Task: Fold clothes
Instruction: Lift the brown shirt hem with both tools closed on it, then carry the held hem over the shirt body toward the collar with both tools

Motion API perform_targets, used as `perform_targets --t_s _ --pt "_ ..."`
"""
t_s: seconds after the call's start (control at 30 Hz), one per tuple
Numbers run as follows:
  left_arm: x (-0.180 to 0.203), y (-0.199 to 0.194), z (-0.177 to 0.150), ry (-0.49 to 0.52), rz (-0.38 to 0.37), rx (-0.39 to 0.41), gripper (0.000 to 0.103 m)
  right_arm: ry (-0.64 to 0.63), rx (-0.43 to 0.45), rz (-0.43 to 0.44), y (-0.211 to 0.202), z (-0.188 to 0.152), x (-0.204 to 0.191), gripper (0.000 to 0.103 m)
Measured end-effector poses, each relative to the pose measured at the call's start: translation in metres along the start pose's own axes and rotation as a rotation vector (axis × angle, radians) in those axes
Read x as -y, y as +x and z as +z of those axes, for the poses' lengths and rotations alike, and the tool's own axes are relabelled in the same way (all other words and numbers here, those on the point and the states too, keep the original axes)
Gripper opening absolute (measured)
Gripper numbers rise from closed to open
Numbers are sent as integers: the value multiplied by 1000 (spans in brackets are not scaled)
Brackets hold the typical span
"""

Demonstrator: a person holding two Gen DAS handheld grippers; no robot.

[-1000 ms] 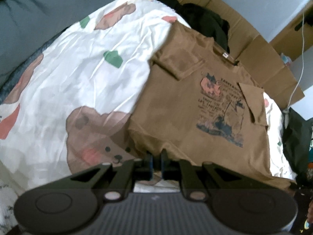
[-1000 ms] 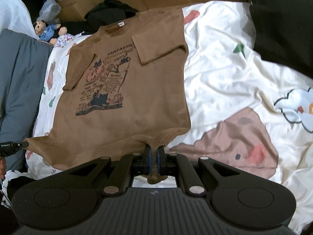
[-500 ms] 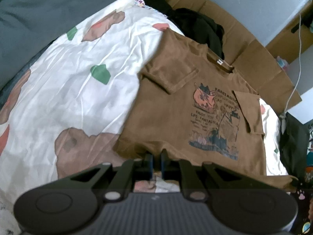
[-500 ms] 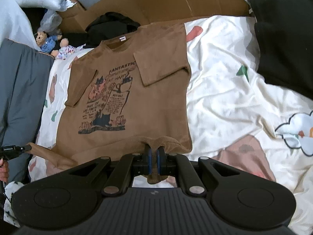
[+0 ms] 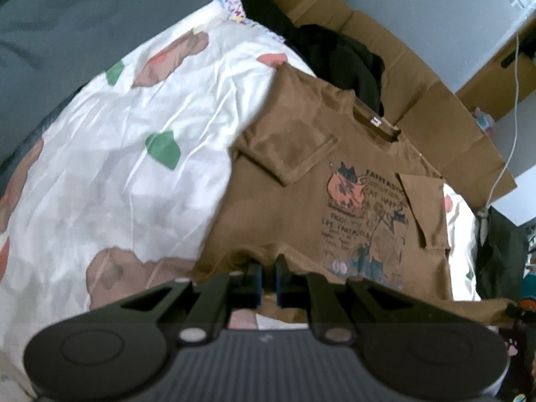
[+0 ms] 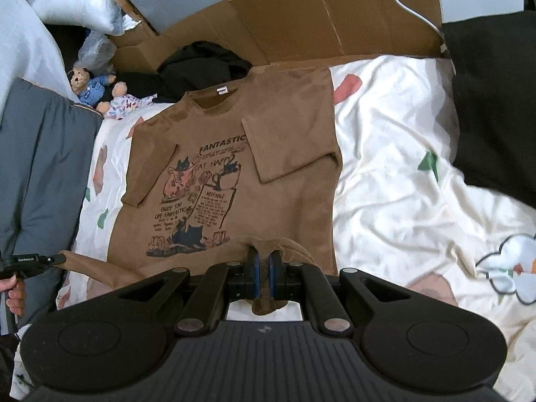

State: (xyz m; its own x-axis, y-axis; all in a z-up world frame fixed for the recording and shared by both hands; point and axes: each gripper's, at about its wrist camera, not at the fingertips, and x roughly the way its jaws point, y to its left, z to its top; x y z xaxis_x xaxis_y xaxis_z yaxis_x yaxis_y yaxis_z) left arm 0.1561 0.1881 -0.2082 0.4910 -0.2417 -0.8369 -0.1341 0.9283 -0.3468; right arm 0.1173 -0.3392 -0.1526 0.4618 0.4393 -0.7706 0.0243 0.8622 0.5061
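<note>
Two corners of the brown T-shirt's hem sit pinched in the closed left gripper and right gripper, so uneven lifting could skew the fold across the bedsheet.

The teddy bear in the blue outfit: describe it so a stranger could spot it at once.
Start at the white printed bedsheet with the brown T-shirt spread on it, then go past the shirt's collar to the far left corner beside the grey duvet. There lies the teddy bear, tan-headed and dressed in blue, unlike the doll beside it in pale speckled cloth.
</note>
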Motion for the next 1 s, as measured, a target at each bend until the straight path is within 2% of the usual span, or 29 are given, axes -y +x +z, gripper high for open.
perform_targets --t_s 0.1,0.27,0.57,0.8,1.0 --pt "-3 7 11 -19 -1 7 8 18 12 19 5 12 -1 5" --pt "0 16 32 -33 -13 37 8 11 30 -6 11 31 1 5" --pt "25 46 64 18 12 37 8 9 23 -40 30 53 8 5" --pt "48 43 96 20 24 73 8 9 28 -52 29 76 17 5" --pt "55 57 114 -16 44 71 8 11 38 -53 33 97 20 5"
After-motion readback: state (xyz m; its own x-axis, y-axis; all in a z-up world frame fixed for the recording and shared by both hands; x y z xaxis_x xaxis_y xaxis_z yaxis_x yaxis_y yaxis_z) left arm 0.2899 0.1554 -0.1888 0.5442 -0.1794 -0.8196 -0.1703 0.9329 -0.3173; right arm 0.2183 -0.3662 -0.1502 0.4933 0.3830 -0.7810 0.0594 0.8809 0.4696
